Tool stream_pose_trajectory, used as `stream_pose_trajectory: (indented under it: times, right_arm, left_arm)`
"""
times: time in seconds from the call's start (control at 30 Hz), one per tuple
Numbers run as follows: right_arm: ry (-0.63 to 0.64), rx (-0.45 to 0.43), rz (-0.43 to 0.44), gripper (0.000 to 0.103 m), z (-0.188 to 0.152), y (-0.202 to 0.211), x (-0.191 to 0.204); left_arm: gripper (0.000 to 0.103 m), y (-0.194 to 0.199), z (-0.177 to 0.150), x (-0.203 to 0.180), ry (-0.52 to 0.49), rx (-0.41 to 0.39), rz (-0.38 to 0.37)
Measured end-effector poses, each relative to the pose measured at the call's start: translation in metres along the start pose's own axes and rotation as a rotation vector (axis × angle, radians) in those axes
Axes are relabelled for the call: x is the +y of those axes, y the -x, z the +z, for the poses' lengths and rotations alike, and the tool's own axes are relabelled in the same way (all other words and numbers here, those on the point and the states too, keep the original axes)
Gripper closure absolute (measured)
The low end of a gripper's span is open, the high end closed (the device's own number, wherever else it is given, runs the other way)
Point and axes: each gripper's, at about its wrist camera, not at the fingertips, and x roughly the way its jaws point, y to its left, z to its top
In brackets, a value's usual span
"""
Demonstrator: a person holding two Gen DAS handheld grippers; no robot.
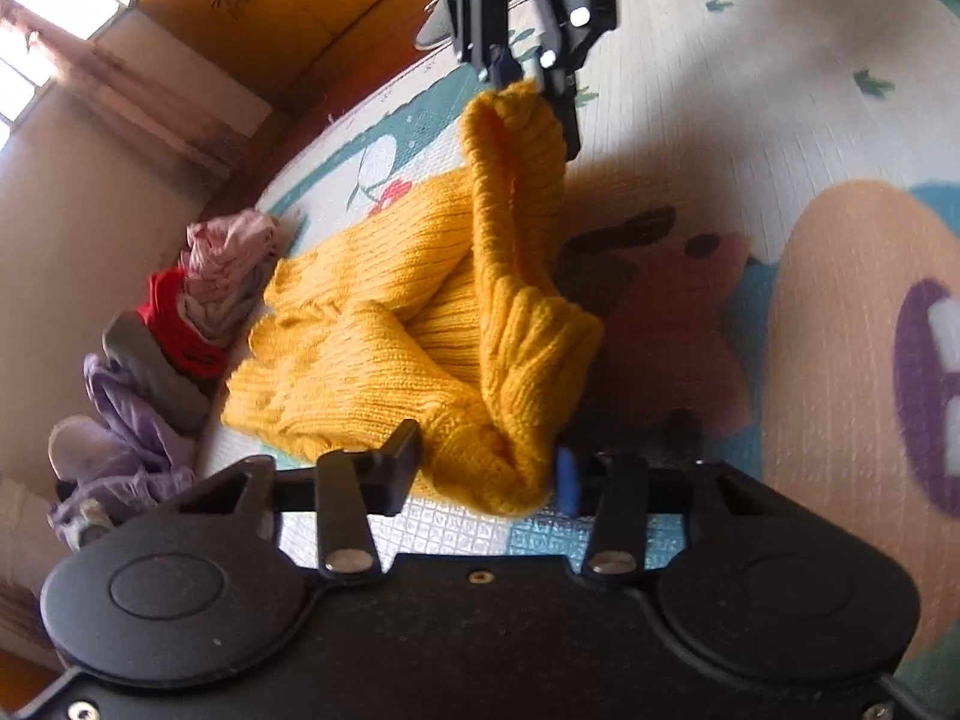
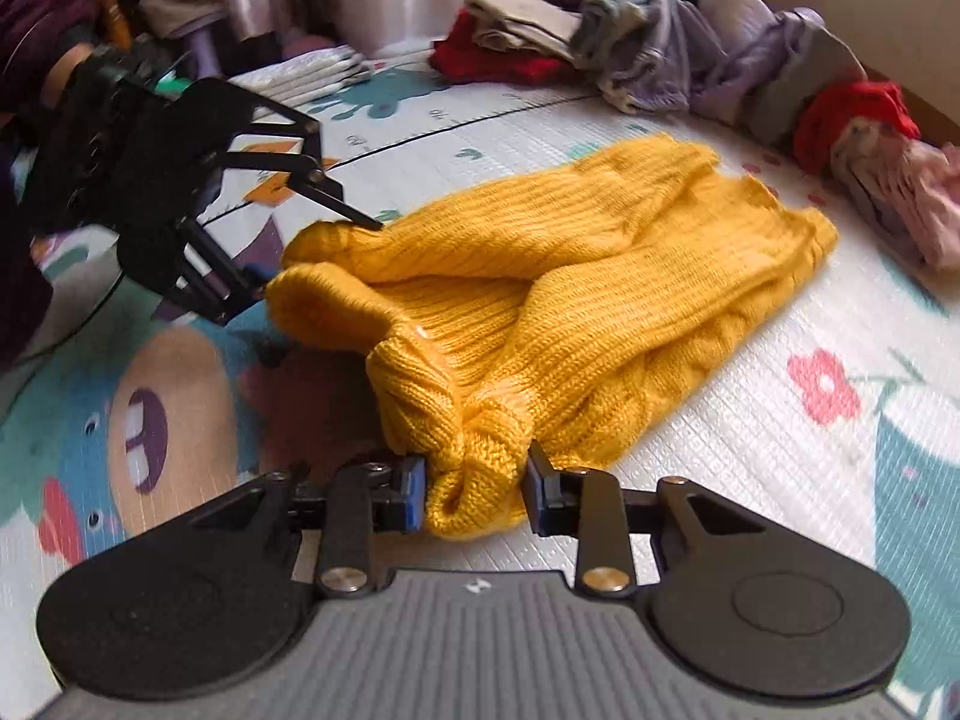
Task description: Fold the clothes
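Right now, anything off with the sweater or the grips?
Yes. The yellow sweater is bunched and twisted, not flat on the mat. The right gripper pinches a thick wad; the left gripper holds another bunched end. Unfolded clothes are heaped behind.

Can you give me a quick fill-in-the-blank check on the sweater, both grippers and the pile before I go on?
1. Both grippers grip one knitted sweater whose colour is ____.
2. The right gripper is shut on a bunched ____ of it.
3. The left gripper is ____ on the sweater.
4. The heap of unfolded clothes lies on the ____ beyond the sweater.

Missing words: yellow; edge; shut; play mat
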Motion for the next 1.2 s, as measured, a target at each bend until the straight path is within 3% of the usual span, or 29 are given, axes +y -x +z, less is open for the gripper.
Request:
stream_pose_trajectory:
  times: [0.1,0.27,0.43,0.57,0.77,0.87,1.0,1.2]
  right_arm:
    - [0.055,0.024,0.043,0.072,0.003,0.009,0.004]
    - [0.088,0.118,0.223,0.072,0.005,0.041,0.011]
    - [0.084,0.121,0.29,0.072,0.022,0.073,0.009]
    - [0.036,0.041,0.261,0.072,0.044,0.098,-0.017]
    - [-0.139,-0.108,0.185,0.072,0.067,0.111,-0.081]
    - [-0.252,-0.165,0.166,0.072,0.074,0.104,-0.109]
    - [-0.39,-0.196,0.164,0.071,0.073,0.08,-0.139]
    - [-0.632,-0.222,0.161,0.071,0.062,0.05,-0.182]
  left_arm:
    - [0.064,0.015,0.006,0.005,0.024,-0.004,-0.074]
    - [0.064,0.055,0.021,0.01,0.061,-0.018,-0.29]
    - [0.064,0.077,0.037,0.042,0.116,-0.026,-0.435]
    - [0.064,0.081,0.037,0.099,0.3,-0.052,-0.47]
    - [0.064,0.056,0.021,0.191,0.76,-0.145,-0.434]
    - [0.064,0.036,0.008,0.21,0.94,-0.176,-0.44]
    - [0.066,0.0,-0.014,0.228,1.147,-0.162,-0.462]
    - [0.066,-0.038,-0.032,0.252,1.323,-0.167,-0.49]
